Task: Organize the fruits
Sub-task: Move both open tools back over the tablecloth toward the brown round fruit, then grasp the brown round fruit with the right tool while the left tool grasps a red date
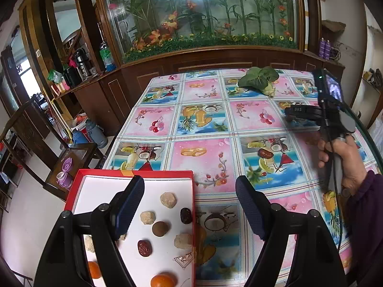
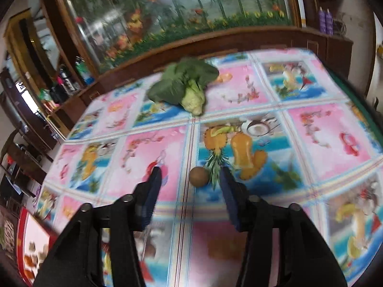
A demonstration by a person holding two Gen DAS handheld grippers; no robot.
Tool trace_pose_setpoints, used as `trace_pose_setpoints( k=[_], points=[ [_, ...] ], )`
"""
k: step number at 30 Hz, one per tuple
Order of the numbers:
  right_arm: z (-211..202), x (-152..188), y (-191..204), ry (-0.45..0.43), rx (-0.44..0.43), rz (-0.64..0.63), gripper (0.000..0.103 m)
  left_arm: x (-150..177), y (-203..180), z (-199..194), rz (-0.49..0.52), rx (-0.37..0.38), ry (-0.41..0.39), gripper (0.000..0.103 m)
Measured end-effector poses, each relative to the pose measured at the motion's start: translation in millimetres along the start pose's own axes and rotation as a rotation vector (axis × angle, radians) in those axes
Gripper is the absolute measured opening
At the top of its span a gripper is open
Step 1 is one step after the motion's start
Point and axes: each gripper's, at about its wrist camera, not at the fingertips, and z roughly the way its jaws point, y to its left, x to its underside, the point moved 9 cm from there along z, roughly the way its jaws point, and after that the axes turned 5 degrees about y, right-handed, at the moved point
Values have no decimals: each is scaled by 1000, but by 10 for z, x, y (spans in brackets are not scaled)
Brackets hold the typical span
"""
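Observation:
A red box (image 1: 71, 191) with a white floor sits at the table's near left corner. It holds several small fruits: a brown longan (image 1: 160, 228), dark red dates (image 1: 144, 247), pale peeled pieces (image 1: 168, 199) and oranges (image 1: 163, 280). My left gripper (image 1: 190, 186) is open and empty above the box's right wall. My right gripper (image 2: 190, 175) is open, its fingers on either side of a brown longan (image 2: 199, 176) lying on the tablecloth, not touching it. The right gripper also shows in the left wrist view (image 1: 290, 112). The red box shows at the lower left of the right wrist view (image 2: 22, 246).
A leafy green vegetable (image 2: 184, 83) lies at the far side of the table, also in the left wrist view (image 1: 259, 79). A wooden cabinet with a glass plant display (image 1: 203, 55) stands behind the table. A wooden chair (image 1: 71, 157) stands left of the table.

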Motion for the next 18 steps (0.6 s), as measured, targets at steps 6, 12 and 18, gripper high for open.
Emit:
trace_pose_setpoints(
  k=[6, 12, 18],
  points=[
    [259, 73, -37, 39, 60, -14, 26, 32, -75, 153, -12, 25, 40, 78],
    [181, 191, -24, 53, 87, -89, 23, -13, -314, 346, -20, 67, 63, 78],
    [-160, 598, -76, 145, -32, -50, 24, -32, -551, 680, -53, 101, 99, 78]
  ],
)
